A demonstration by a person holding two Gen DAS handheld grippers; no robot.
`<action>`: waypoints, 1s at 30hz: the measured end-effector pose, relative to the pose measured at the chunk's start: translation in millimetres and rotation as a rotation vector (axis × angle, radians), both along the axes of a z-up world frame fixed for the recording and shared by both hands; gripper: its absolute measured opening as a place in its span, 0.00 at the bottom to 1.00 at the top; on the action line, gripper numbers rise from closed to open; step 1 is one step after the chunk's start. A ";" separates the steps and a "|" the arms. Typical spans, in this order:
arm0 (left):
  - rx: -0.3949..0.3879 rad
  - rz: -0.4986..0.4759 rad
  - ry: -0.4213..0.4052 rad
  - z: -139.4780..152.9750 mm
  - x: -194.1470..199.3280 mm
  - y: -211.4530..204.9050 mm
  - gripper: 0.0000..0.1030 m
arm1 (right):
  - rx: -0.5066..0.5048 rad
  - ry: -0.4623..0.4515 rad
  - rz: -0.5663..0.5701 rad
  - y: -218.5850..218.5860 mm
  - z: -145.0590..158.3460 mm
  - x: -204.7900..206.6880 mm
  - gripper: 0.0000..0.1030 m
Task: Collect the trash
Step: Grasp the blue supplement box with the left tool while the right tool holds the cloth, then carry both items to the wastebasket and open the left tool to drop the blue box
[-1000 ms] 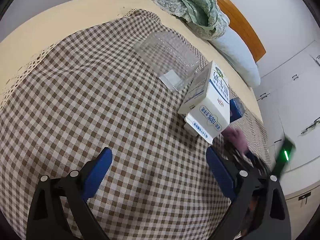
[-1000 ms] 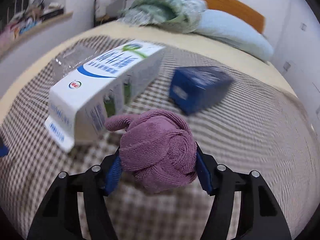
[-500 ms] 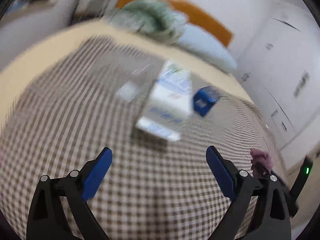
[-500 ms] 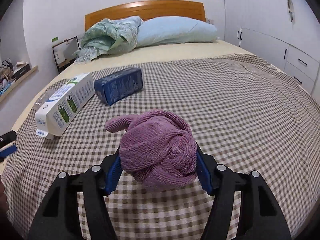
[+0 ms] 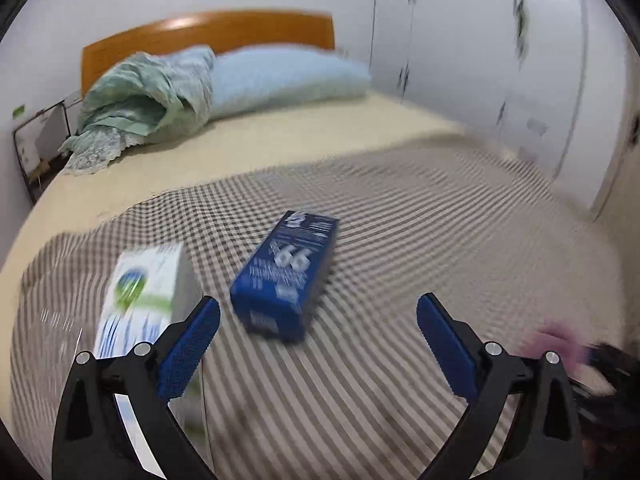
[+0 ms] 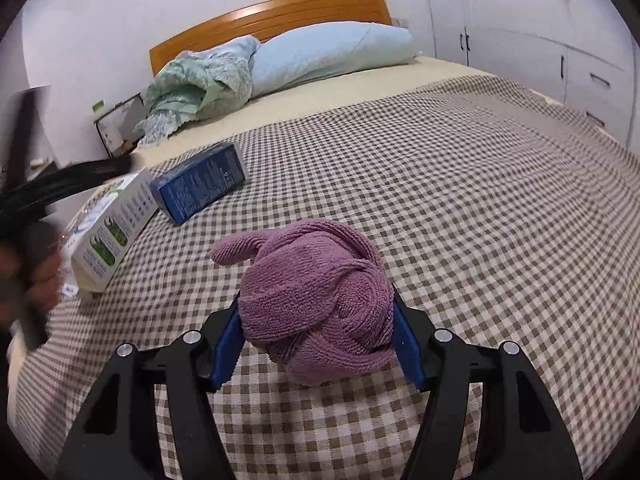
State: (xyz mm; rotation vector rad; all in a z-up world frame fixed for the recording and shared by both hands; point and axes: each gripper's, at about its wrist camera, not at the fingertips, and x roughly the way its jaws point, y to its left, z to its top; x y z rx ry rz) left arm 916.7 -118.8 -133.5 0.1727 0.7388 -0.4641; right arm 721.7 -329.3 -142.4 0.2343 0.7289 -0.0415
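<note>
Two cartons lie side by side on the checked bedspread [image 6: 460, 184]: one blue box [image 6: 200, 188], one white carton [image 6: 112, 224]. The right gripper [image 6: 316, 332] clamps one purple rolled cloth [image 6: 320, 304]; the left gripper [image 5: 318, 320] hovers with fingers spread, empty

Left gripper [image 5: 318, 326] jaws wide apart; right gripper [image 6: 316, 336] jaws clamped.

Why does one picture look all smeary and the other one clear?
Left wrist view: motion blur smears the blue box, the white carton and the checked blanket. Right wrist view: sharp, so the purple cloth shows every loop; both views bend at the edges.
</note>
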 end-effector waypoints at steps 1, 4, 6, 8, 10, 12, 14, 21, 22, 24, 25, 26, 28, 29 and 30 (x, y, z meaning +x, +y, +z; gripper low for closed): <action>0.031 -0.014 0.020 -6.0 13.7 -5.1 0.93 | 0.009 -0.001 -0.003 -1.5 0.3 -0.4 0.61; 0.147 -0.018 0.057 -24.7 51.8 -20.7 0.93 | 0.044 0.001 0.011 -3.4 -0.5 2.4 0.61; 0.179 -0.020 0.115 -36.1 64.6 -22.3 0.93 | 0.053 0.011 0.010 -4.1 -2.7 5.6 0.61; 0.209 -0.028 0.193 -49.5 77.7 -26.1 0.93 | 0.077 0.020 0.016 -4.1 -6.0 8.3 0.61; 0.254 -0.014 0.246 -60.4 85.3 -28.9 0.93 | 0.081 0.024 0.021 -2.9 -7.1 9.6 0.61; 0.211 0.000 0.250 -61.1 85.5 -26.0 0.80 | 0.076 0.031 0.026 -1.4 -8.5 11.1 0.61; 0.144 0.024 0.212 -51.0 74.8 -18.2 0.64 | 0.076 0.042 0.027 -0.8 -10.6 12.1 0.61; 0.087 0.082 0.274 -34.2 8.0 -1.0 0.57 | 0.079 0.059 0.040 7.3 -11.1 8.1 0.61; 0.072 0.090 0.280 -29.5 -9.2 3.9 0.57 | 0.074 0.056 0.046 10.5 -10.3 6.2 0.61; 0.048 0.098 0.263 -19.0 -41.8 14.0 0.57 | 0.066 0.052 0.056 14.9 -8.1 3.2 0.61; 0.032 0.106 0.239 -11.7 -60.0 20.8 0.57 | 0.059 0.050 0.059 16.5 -6.6 1.8 0.61; 0.016 0.115 0.222 -4.3 -76.3 26.8 0.57 | 0.052 0.045 0.059 18.5 -4.5 -0.8 0.61; -0.028 0.141 0.197 6.6 -110.2 39.9 0.57 | 0.044 0.036 0.064 21.5 -1.4 -5.8 0.61; -0.064 0.159 0.196 11.1 -128.5 49.1 0.57 | 0.040 0.028 0.065 23.2 0.2 -8.5 0.61; -0.081 0.178 0.192 14.2 -141.9 55.5 0.57 | 0.040 0.023 0.067 25.6 1.2 -10.8 0.61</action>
